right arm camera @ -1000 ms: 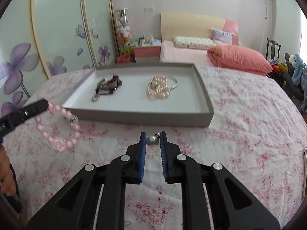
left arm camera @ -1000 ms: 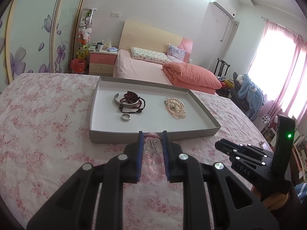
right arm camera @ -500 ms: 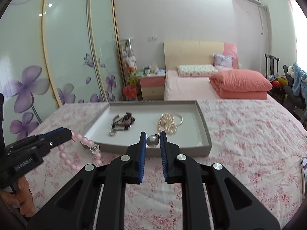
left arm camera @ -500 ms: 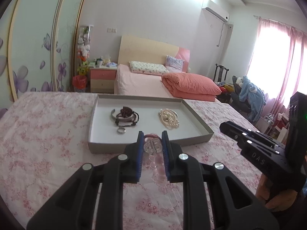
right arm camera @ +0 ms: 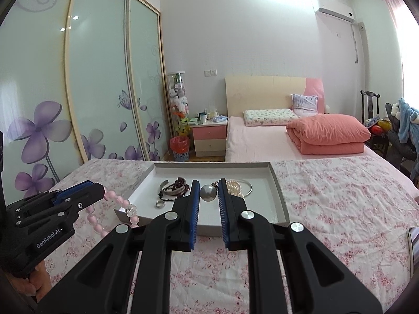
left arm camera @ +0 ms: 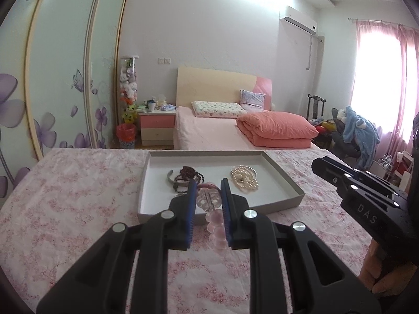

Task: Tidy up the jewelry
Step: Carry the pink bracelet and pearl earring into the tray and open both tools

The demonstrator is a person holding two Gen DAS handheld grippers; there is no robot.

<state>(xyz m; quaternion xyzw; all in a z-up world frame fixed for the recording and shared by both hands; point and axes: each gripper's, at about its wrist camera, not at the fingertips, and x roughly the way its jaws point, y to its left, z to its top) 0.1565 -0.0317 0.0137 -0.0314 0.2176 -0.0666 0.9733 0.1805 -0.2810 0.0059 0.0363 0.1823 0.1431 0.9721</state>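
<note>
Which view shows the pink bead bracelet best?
The right wrist view: the pink bead bracelet hangs as an open loop from the left gripper, seen side-on. The left wrist view shows only a clear charm and a few beads between the fingers.

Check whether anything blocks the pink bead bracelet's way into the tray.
Nothing visible does. The left gripper holds the pink bead bracelet above the bedspread just short of the tray, whose near-left floor is bare; only its low wall lies between.
</note>
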